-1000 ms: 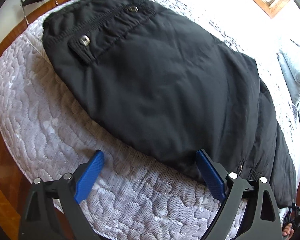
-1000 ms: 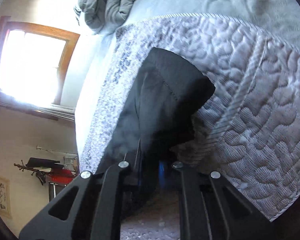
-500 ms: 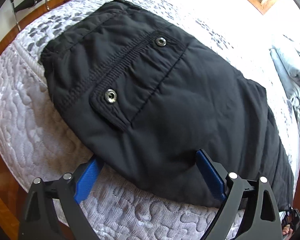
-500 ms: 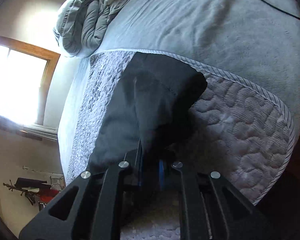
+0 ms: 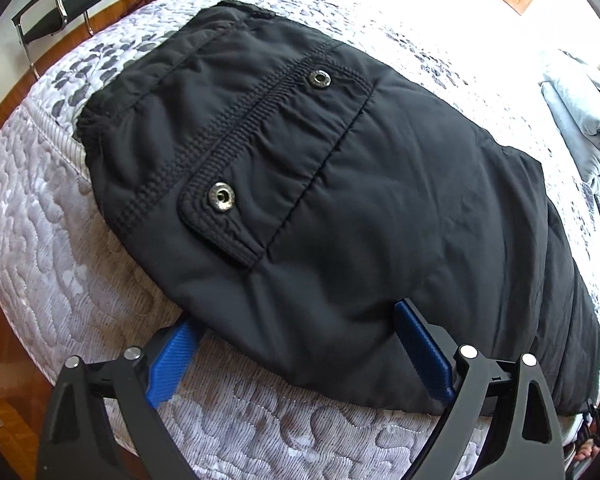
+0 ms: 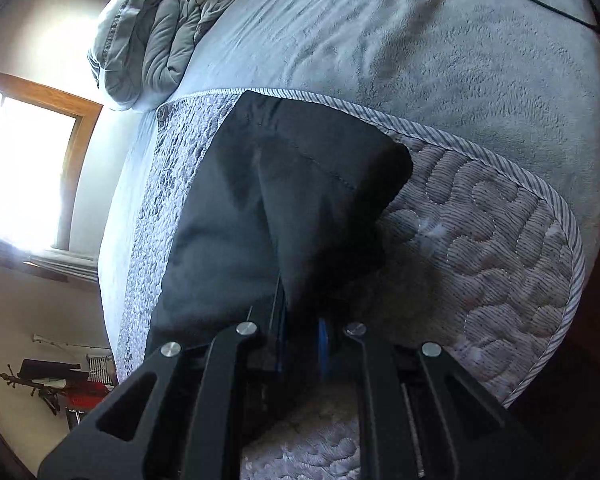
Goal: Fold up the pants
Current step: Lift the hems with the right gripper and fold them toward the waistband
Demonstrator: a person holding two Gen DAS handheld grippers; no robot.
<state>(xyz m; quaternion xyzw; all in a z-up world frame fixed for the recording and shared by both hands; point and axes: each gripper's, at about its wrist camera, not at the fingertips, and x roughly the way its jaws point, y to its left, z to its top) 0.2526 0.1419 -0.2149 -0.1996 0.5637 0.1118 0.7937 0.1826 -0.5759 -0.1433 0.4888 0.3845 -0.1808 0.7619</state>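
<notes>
Black pants (image 5: 340, 184): left tongs (image 5: 296, 344) spread wide; right tongs (image 6: 302, 336) pinching hem.

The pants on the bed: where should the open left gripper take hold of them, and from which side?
Grip the near edge of the pants below the pocket flap, coming from the mattress side; the left gripper already straddles that free edge.

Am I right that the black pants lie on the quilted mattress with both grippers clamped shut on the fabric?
Not quite. The black pants do lie on the quilted mattress, but only the right gripper is clamped on the fabric. The left wrist view shows the left gripper wide open, its blue fingers straddling the pants' near edge.
</notes>
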